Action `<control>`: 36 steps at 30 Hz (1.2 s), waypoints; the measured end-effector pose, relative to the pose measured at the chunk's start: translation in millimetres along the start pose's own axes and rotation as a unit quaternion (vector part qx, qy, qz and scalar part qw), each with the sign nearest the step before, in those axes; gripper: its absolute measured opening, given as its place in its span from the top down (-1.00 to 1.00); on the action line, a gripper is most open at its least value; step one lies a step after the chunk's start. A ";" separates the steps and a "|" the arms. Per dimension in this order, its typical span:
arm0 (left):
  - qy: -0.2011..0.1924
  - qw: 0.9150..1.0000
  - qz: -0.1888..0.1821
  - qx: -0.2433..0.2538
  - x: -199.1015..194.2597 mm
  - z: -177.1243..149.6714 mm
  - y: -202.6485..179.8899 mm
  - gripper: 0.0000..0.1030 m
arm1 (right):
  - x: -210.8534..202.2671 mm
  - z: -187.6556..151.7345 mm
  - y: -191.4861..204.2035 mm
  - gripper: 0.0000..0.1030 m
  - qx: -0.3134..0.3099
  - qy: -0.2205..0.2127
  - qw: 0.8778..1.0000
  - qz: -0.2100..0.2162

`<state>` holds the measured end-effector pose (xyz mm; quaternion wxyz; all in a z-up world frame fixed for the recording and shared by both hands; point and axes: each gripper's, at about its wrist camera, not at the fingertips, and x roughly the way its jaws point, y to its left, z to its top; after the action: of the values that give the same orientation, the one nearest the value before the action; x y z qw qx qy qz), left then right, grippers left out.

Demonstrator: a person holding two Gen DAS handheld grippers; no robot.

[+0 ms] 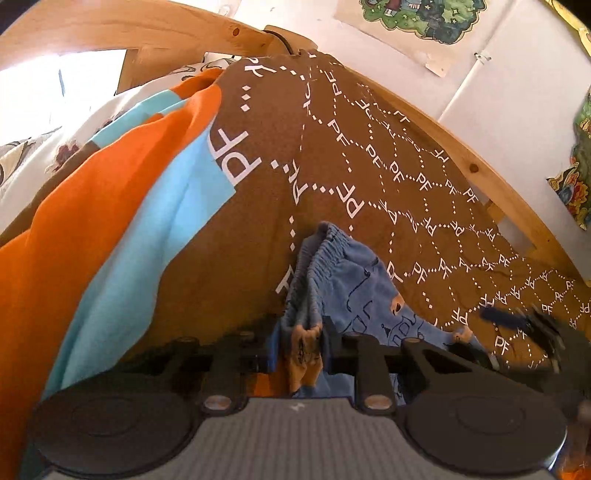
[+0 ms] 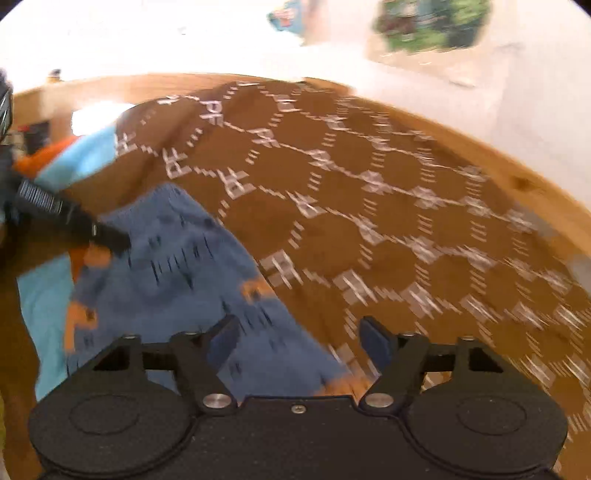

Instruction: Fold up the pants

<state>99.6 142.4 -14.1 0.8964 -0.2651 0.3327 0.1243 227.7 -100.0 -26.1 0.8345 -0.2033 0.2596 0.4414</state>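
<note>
- Small blue pants (image 1: 354, 295), printed with dark line drawings and orange patches, lie on a brown bedspread (image 1: 388, 155) patterned with white dotted lines and "PF" letters.
- In the left wrist view their gathered elastic waistband (image 1: 321, 243) points up and away from the camera, while the rest of the garment runs down and to the right, so the long axis slants from waistband toward the leg ends.
- The left gripper (image 1: 300, 350) is clamped on a bunched fold of the pants near the waistband, blue and orange fabric pinched between its closed fingers.
- The right gripper (image 2: 301, 341) hovers over the pants' lower edge with its fingers spread apart and holding nothing; the blue cloth passes under its left finger (image 2: 223, 341), while the right finger sits over bare bedspread.
- The right wrist view is motion-blurred.
- An orange and light-blue cloth (image 1: 110, 206) lies bunched on the bedspread beside the pants, on the waistband side.
- A wooden bed frame (image 1: 480, 173) borders the bedspread beyond the pants, and colourful posters (image 1: 417, 18) hang on the white wall behind it.
</note>
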 end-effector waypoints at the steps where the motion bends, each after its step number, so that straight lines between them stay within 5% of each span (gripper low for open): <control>1: 0.000 1.000 0.000 0.001 -0.4 -0.2 0.5 0.51 | 9.3 8.9 -2.5 -0.26 0.005 0.006 1.000 0.019; 3: -0.001 1.000 -0.001 0.003 -0.2 -0.4 0.6 0.51 | 29.4 26.2 -5.1 -0.06 0.018 0.009 0.998 0.067; 7: -0.004 1.000 -0.002 0.011 -0.6 -2.0 1.4 0.51 | 58.6 41.5 4.0 0.29 0.011 0.014 0.995 0.098; 9: -0.007 1.000 -0.002 0.019 -1.1 -2.5 0.3 0.50 | 70.2 44.7 9.6 0.92 0.003 0.022 0.995 0.095; 10: -0.008 1.000 -0.002 0.023 -1.0 -2.6 -0.5 0.50 | 72.7 45.0 10.6 0.96 0.001 0.021 0.996 0.091; 17: -0.018 0.999 -0.027 0.000 -6.9 -4.9 2.3 0.28 | 85.9 46.5 4.9 1.00 0.022 0.014 0.999 0.046; 20: -0.027 0.999 -0.034 -0.028 -9.2 -10.5 8.5 0.35 | 84.3 46.9 -6.1 1.00 0.042 0.008 0.998 0.047; 22: -0.026 0.999 -0.027 -0.023 -8.5 -10.6 8.3 0.39 | 73.8 48.9 -9.9 0.84 0.052 -0.009 0.997 0.058; 26: -0.024 0.999 -0.029 -0.026 -6.9 -9.1 9.8 0.41 | 55.1 61.8 -14.0 0.13 0.068 -0.034 0.985 0.152; 30: -0.025 0.999 -0.026 -0.017 -7.3 -10.0 10.0 0.44 | 67.7 73.1 8.1 0.07 0.010 -0.010 0.984 0.177; 32: -0.025 0.999 -0.024 -0.013 -7.0 -9.8 8.4 0.51 | 81.9 72.2 15.7 0.21 -0.003 0.017 0.982 0.187; 33: -0.026 0.999 -0.022 -0.009 -6.8 -9.9 8.3 0.56 | 84.8 68.6 18.4 0.57 -0.002 0.021 0.981 0.191; 36: -0.037 0.999 -0.007 0.024 -9.5 -11.7 0.1 0.63 | 75.1 65.0 28.4 0.98 -0.023 -0.007 0.983 0.183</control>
<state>86.3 135.5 -15.3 0.9151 -0.2412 0.3004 0.1194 256.0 -0.7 -24.4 0.7364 -0.1681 0.2767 0.5941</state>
